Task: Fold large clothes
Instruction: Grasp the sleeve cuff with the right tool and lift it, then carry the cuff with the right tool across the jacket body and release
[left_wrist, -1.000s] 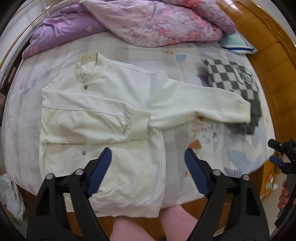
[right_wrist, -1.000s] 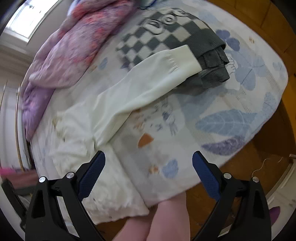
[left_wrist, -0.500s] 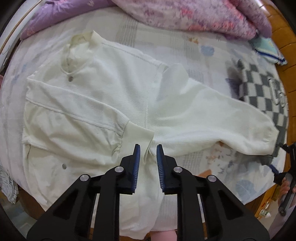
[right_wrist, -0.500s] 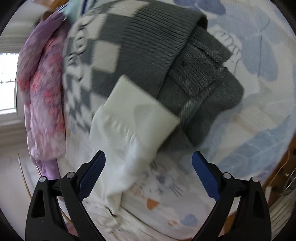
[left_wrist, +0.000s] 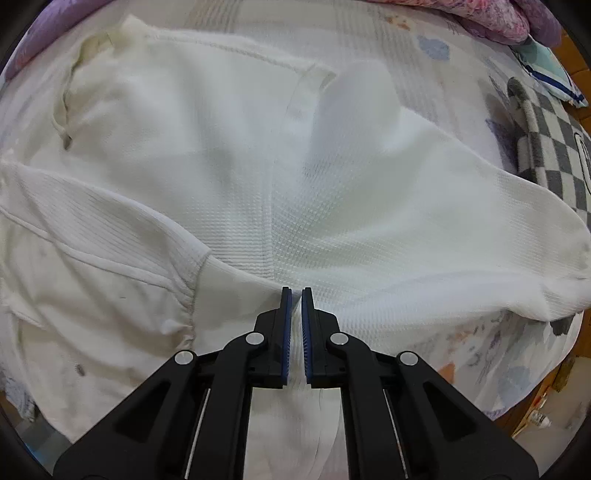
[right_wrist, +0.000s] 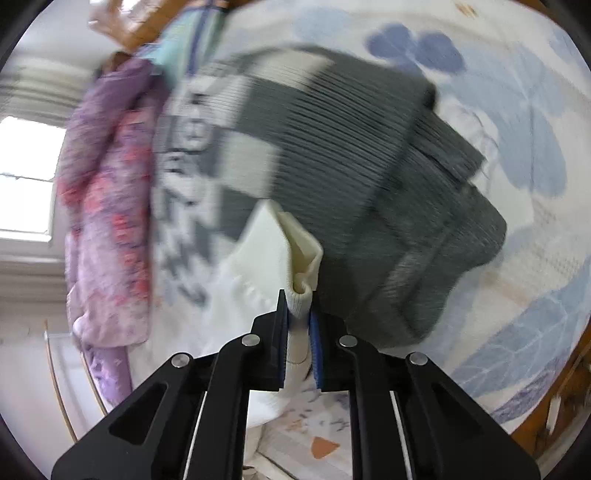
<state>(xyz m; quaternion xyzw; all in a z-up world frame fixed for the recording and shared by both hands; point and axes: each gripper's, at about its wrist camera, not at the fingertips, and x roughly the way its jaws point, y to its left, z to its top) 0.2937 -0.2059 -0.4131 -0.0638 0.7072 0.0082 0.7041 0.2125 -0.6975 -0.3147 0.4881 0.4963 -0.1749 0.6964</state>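
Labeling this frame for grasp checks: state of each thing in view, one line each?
left gripper: shut, pinching white jacket fabric.
right gripper: jaws closing, sleeve cuff pinched between the pads.
white jacket: lying flat on the bed, one sleeve folded across the front.
sleeve cuff: lying on the checkered sweater.
checkered sweater: folded, on the bed.
purple quilt: bunched up.

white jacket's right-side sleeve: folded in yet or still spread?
Still spread. The sleeve stretches sideways off the jacket body; its cuff, pinched in the closing right gripper, lies against the checked sweater.
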